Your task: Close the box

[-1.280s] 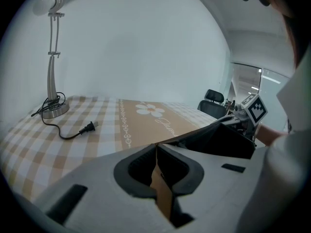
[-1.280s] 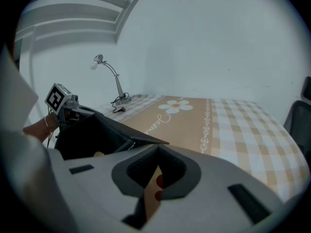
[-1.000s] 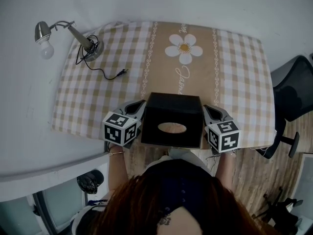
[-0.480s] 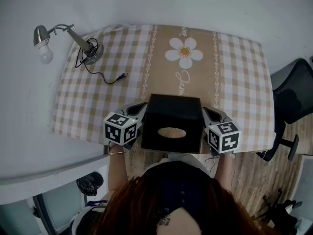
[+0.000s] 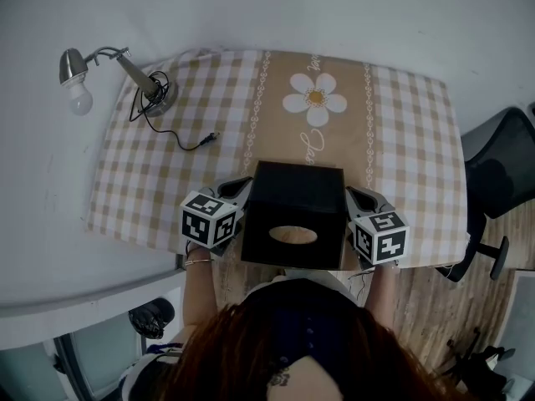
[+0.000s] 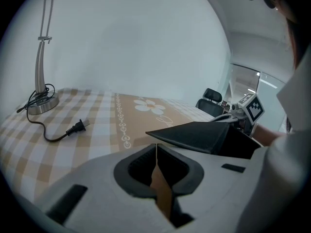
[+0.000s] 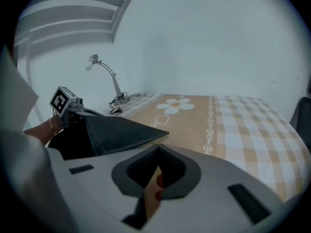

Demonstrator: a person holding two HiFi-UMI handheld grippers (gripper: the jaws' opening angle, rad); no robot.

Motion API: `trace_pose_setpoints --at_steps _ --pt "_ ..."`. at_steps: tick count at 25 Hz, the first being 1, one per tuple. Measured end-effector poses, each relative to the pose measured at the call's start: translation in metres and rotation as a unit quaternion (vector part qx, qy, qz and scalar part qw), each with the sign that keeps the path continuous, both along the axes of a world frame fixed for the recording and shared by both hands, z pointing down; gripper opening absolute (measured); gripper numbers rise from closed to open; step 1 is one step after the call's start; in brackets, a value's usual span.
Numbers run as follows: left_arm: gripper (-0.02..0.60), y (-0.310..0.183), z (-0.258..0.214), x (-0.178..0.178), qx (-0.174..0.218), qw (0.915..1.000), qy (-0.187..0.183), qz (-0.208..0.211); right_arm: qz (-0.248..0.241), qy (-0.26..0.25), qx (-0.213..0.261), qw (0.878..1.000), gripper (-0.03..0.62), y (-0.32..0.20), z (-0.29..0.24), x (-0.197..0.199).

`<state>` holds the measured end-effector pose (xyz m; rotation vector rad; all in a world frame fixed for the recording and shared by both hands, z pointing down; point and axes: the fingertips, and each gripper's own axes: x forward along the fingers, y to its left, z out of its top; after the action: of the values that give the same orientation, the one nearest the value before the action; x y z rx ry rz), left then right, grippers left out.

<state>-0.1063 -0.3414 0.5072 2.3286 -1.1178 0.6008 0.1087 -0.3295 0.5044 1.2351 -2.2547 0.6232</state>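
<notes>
A black box [image 5: 292, 211] with an oval slot in its top sits at the near edge of the checked tablecloth [image 5: 401, 124], between my two grippers. At the box's left side, my left gripper [image 5: 236, 192] is shut on a brown cardboard flap [image 6: 163, 188]. My right gripper [image 5: 358, 199] is at its right side, shut on a brown flap with red dots [image 7: 153, 191]. In the left gripper view the box [image 6: 194, 135] lies just right of the jaws. The right gripper view has the box [image 7: 112, 130] just left of them.
A metal desk lamp [image 5: 125, 61] stands at the table's far left corner, its loose cord and plug [image 5: 205, 138] lying on the cloth. A black office chair [image 5: 497, 161] is off the table's right side. A daisy print [image 5: 315, 97] marks the cloth beyond the box.
The box and both grippers have shifted slightly toward the person. The oval slot now shows lower in the head view. Both grips are unchanged.
</notes>
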Motion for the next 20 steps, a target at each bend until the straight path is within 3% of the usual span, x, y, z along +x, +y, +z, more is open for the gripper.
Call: trace_pose_setpoints --at_steps 7,12,20 --pt "0.029 -0.032 -0.016 0.007 -0.02 0.9996 0.001 -0.019 -0.013 -0.004 -0.017 1.0 0.017 -0.038 -0.019 0.01" --pt "0.029 -0.02 -0.012 -0.003 0.015 0.9999 -0.004 -0.006 0.004 -0.005 0.017 1.0 0.017 -0.017 -0.012 0.002" --pt "0.029 -0.028 -0.026 -0.003 0.036 0.9992 -0.012 -0.014 0.0 -0.003 0.038 0.999 0.017 -0.026 -0.026 0.002"
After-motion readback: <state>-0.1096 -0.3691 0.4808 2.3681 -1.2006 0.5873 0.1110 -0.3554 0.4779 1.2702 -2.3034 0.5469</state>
